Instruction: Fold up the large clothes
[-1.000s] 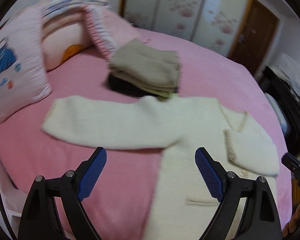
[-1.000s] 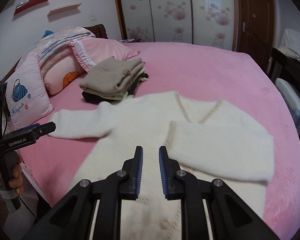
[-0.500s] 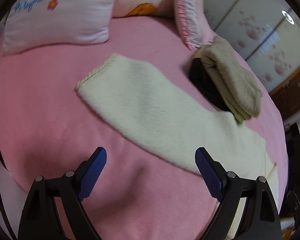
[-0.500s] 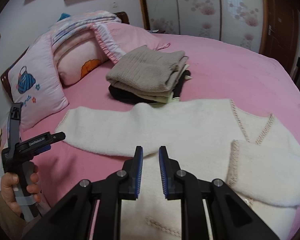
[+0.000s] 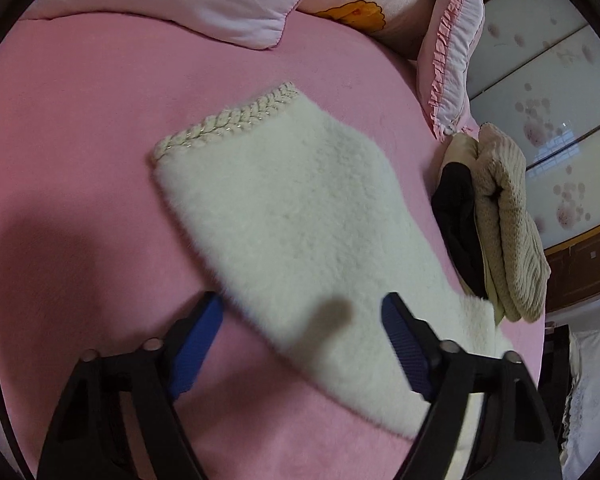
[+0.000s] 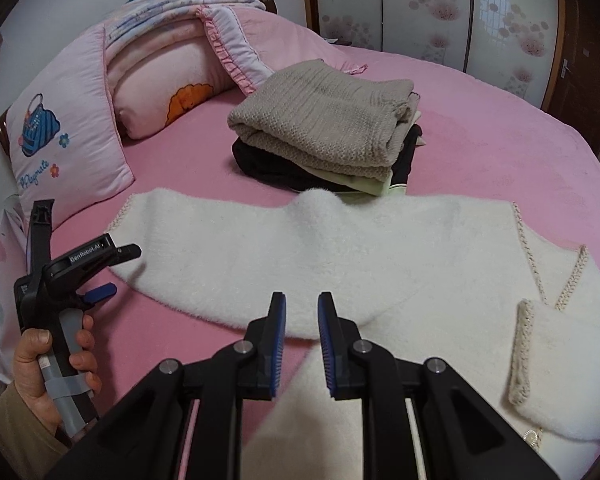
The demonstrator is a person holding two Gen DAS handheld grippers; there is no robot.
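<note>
A fluffy white cardigan (image 6: 380,256) lies flat on the pink bed (image 6: 520,152). Its left sleeve (image 5: 284,208) stretches out straight, braided cuff (image 5: 228,120) at the far end; its right sleeve (image 6: 560,376) is folded across the body. My left gripper (image 5: 302,320) is open, low over the left sleeve with its jaws spanning the sleeve's near edge; it also shows in the right wrist view (image 6: 112,268), held by a hand. My right gripper (image 6: 302,316) hovers over the sleeve's armpit area with its jaws a narrow gap apart and nothing between them.
A stack of folded clothes (image 6: 324,128), beige knit on top of black, sits just beyond the cardigan. Pink pillows (image 6: 68,136) and a folded quilt (image 6: 180,4) lie at the bed's head. Wardrobe doors (image 6: 428,8) stand behind.
My left gripper has swung left and dropped close to the outstretched sleeve. My right gripper has moved forward and left toward the sleeve's base, its jaws slightly wider apart.
</note>
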